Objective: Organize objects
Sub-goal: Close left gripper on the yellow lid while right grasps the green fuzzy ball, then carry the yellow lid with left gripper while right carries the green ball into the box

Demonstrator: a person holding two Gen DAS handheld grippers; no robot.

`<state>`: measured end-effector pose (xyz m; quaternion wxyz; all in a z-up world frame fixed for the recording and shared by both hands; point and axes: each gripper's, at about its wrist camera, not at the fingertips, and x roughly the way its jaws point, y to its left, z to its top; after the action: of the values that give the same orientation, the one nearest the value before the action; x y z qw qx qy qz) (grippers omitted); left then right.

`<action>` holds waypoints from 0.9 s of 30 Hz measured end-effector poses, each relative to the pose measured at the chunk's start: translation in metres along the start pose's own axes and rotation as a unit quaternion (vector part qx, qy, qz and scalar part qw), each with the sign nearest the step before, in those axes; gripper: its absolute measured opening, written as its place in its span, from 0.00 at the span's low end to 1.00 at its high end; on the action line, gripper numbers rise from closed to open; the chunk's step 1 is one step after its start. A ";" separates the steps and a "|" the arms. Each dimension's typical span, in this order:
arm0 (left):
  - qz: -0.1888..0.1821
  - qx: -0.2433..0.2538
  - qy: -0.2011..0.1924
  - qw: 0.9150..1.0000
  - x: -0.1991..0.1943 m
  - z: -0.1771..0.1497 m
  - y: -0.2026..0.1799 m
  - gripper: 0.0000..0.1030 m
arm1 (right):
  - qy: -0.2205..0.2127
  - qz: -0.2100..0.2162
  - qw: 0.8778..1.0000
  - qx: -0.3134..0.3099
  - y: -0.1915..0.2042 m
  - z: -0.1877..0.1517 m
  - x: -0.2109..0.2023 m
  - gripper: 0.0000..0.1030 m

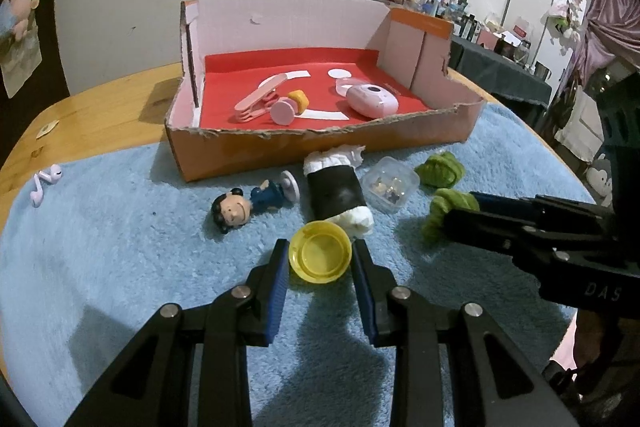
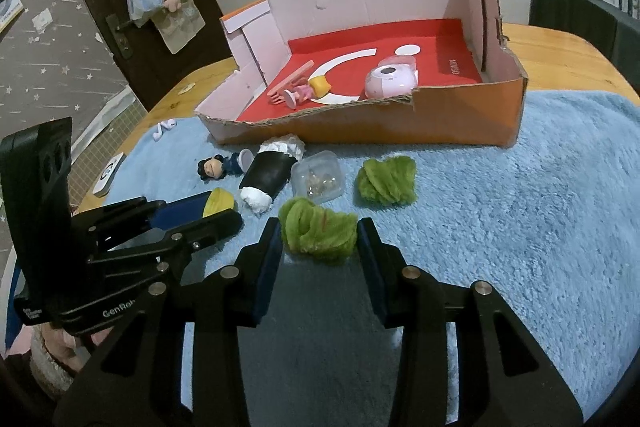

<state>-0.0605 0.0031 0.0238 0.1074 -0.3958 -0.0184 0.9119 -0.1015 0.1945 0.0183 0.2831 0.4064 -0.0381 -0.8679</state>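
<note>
Left wrist view shows the left tongs (image 1: 320, 261) clamped on a yellow lid (image 1: 320, 251), its hollow side up, on the blue fleece mat (image 1: 120, 259) that covers the wooden worktop (image 1: 80, 115). Right wrist view shows the right tongs (image 2: 318, 239) clamped on a green yarn bundle (image 2: 318, 231), also on the mat; a second green yarn bundle (image 2: 386, 180) lies just beyond it. Between the two tongs lie a black-and-white roll (image 1: 340, 195), a small clear plastic box (image 1: 390, 183) and a dark-haired figurine (image 1: 250, 205) on its side. Behind them stands an open cardboard box (image 1: 320, 151) with a red floor, holding a pink toy camera (image 1: 370, 100), a pink clip (image 1: 260, 98) and a small pink figurine (image 1: 290, 107). Pink earbuds (image 1: 44, 183) rest at the mat's left edge.
</note>
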 end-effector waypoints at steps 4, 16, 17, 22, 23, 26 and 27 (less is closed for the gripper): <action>0.002 0.001 0.001 1.000 0.001 0.000 0.000 0.31 | -0.004 -0.007 1.000 -0.009 0.002 -0.002 -0.003 0.33; -0.001 0.001 -0.008 1.000 -0.003 0.004 -0.001 0.31 | -0.011 -0.012 0.999 -0.028 0.010 0.001 -0.008 0.33; -0.002 0.001 -0.009 1.000 -0.004 0.005 -0.001 0.31 | -0.011 -0.012 0.999 -0.028 0.010 0.001 -0.009 0.33; -0.003 0.001 -0.011 1.000 -0.006 0.008 -0.001 0.31 | -0.013 -0.006 0.999 -0.031 0.015 0.004 -0.011 0.33; -0.003 0.001 -0.012 1.000 -0.007 0.009 -0.001 0.31 | -0.013 -0.005 0.999 -0.031 0.015 0.005 -0.011 0.33; -0.004 0.000 -0.014 1.000 -0.009 0.011 0.000 0.31 | -0.015 -0.002 0.999 -0.031 0.016 0.007 -0.012 0.33; -0.004 -0.001 -0.015 1.000 -0.010 0.012 0.000 0.31 | -0.016 -0.002 0.999 -0.031 0.016 0.008 -0.012 0.33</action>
<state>-0.0626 0.0015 0.0389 0.1105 -0.3824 -0.0223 0.9171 -0.0934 0.1857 0.0365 0.2932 0.3838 -0.0150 -0.8755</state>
